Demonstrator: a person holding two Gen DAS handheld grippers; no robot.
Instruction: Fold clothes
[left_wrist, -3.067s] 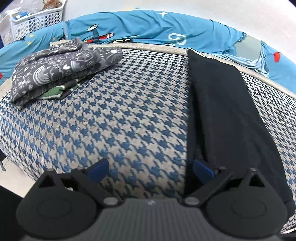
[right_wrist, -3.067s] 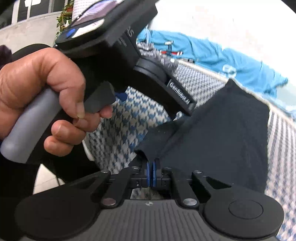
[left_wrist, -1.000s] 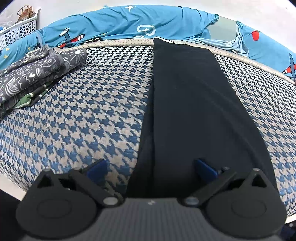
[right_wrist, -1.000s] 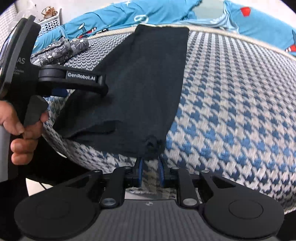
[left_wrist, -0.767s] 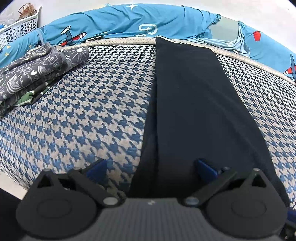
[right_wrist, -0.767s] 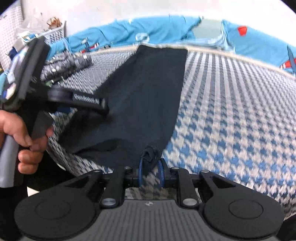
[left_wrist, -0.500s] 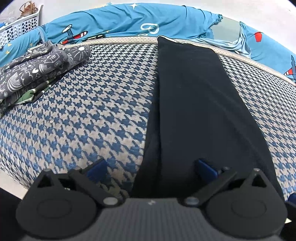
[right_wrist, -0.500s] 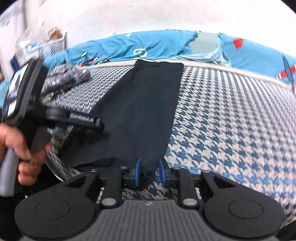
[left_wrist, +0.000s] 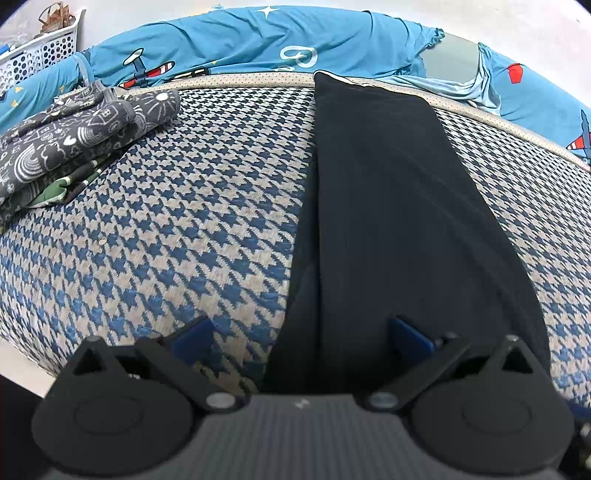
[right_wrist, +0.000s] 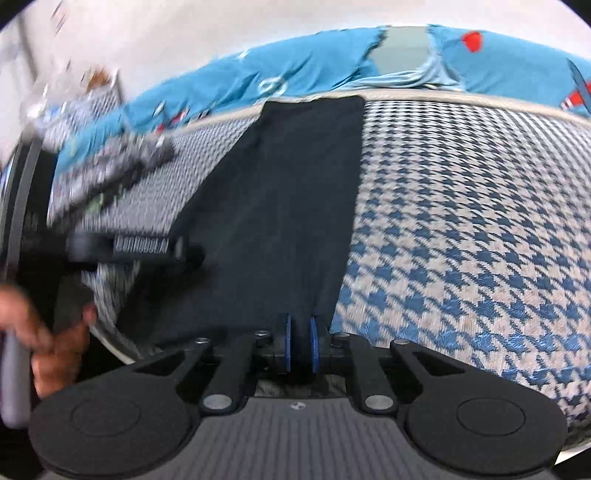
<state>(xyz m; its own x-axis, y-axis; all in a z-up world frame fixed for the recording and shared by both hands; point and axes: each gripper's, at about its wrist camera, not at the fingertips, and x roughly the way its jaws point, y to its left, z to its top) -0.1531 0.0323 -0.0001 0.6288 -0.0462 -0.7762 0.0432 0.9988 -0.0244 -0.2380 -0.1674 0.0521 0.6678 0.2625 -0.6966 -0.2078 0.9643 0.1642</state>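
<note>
A long black garment lies folded in a strip on the houndstooth cushion, running from the near edge to the far edge. My left gripper hovers wide open over the strip's near end, and the strip's left edge lies between its fingers without touching them. In the right wrist view the black garment reaches down to my right gripper. Its jaws are closing, with the blue pads a narrow gap apart and dark cloth of the near right corner between them. The left gripper's body and a hand show blurred at the left.
A stack of folded grey patterned clothes sits at the cushion's far left. A blue aeroplane-print sheet lies behind the cushion, and a white basket stands at the far left. Bare houndstooth cushion spreads to the garment's right.
The right gripper's pads widened around the bunched corner, then narrowed on it, and its view tilted up a little. The left gripper has stayed where it was, open.
</note>
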